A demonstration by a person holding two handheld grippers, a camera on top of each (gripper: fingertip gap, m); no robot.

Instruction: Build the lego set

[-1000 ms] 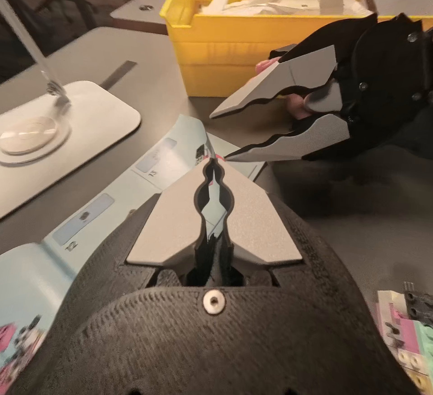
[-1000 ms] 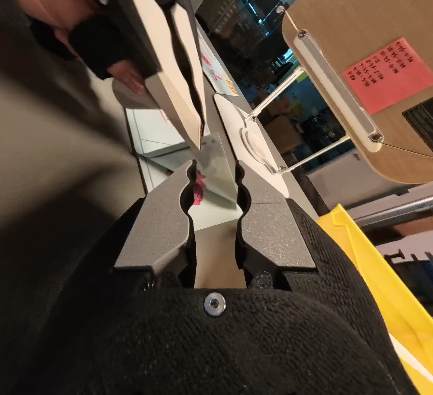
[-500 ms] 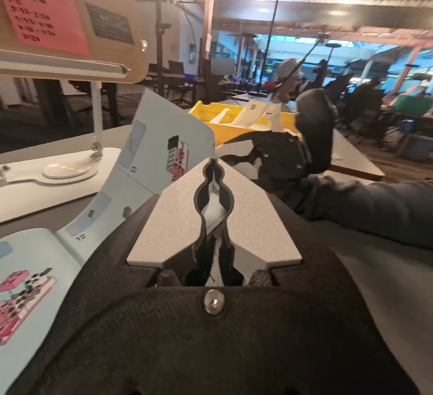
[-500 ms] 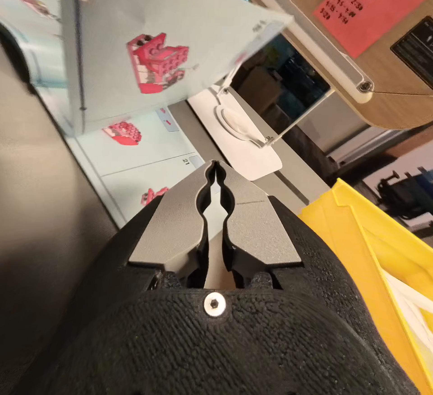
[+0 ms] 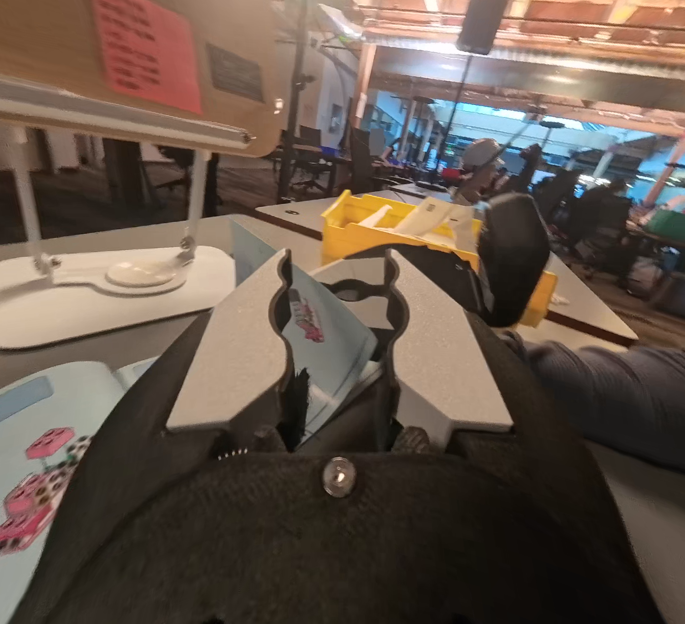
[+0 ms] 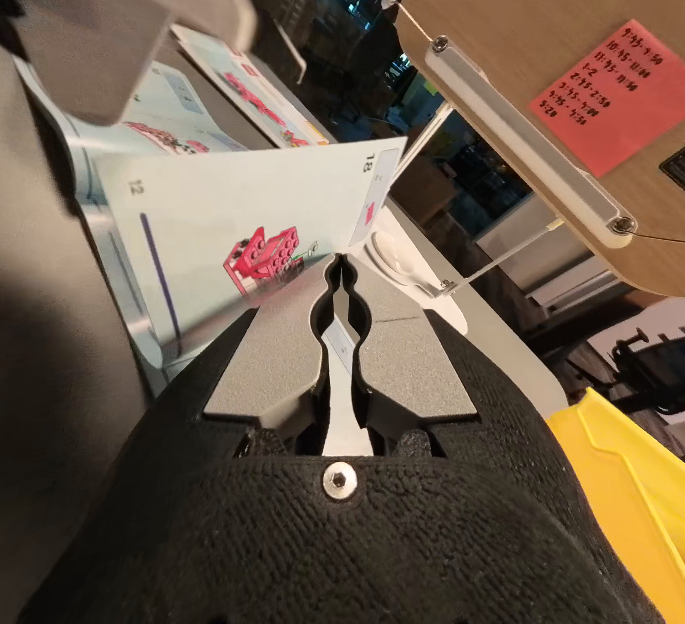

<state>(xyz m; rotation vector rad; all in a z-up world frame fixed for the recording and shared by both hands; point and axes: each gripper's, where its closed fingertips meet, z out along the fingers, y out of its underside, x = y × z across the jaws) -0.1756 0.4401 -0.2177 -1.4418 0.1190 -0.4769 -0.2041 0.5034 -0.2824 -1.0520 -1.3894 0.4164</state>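
A light-blue building-brick instruction booklet (image 5: 37, 421) lies open on the grey table. One page (image 5: 318, 328) stands lifted between my left gripper's (image 5: 337, 258) fingers, which are wide open; it only leans near the left finger (image 5: 241, 328). My right gripper's black body (image 5: 444, 272) shows just behind the page. In the right wrist view my right gripper (image 6: 339, 257) is shut, with its tips at the lower edge of the lifted page (image 6: 241, 198), near the page's corner. A blurred grey finger (image 6: 111, 13) of the left gripper is at the top left.
A white lamp base (image 5: 111, 291) stands left of the booklet, under a wooden board with a pink note (image 5: 144, 39). A yellow bin (image 5: 356, 235) holding white bags is behind the grippers. A person's dark sleeve (image 5: 611, 395) lies at the right. A second leaflet (image 6: 259, 95) lies farther off.
My left gripper held the page shut and lifted it; now its jaws have opened and let the page go. My right gripper closed and now sits at the page's edge.
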